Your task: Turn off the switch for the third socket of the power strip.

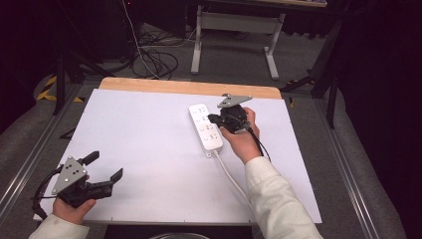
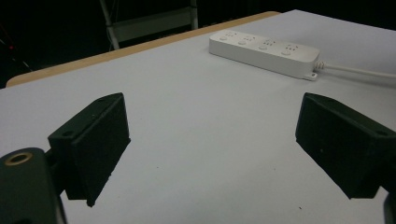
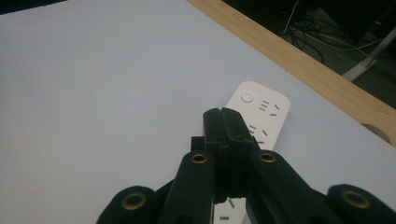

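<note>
Right gripper view shows hand-held gripper (image 3: pixel 224 126) jaws together, seemingly above power strip (image 3: pixel 261 109).

White-topped table (image 1: pixel 149 134) with wooden far edge, white power strip (image 1: pixel 205 127) lying on it

From where I stand, no words, brands or numbers can be read. The white power strip (image 1: pixel 206 128), lying toward the table's far edge, carries only socket slots and round buttons. The yellow and black hazard stripes (image 1: pixel 49 88) on the floor are the only sign.
</note>
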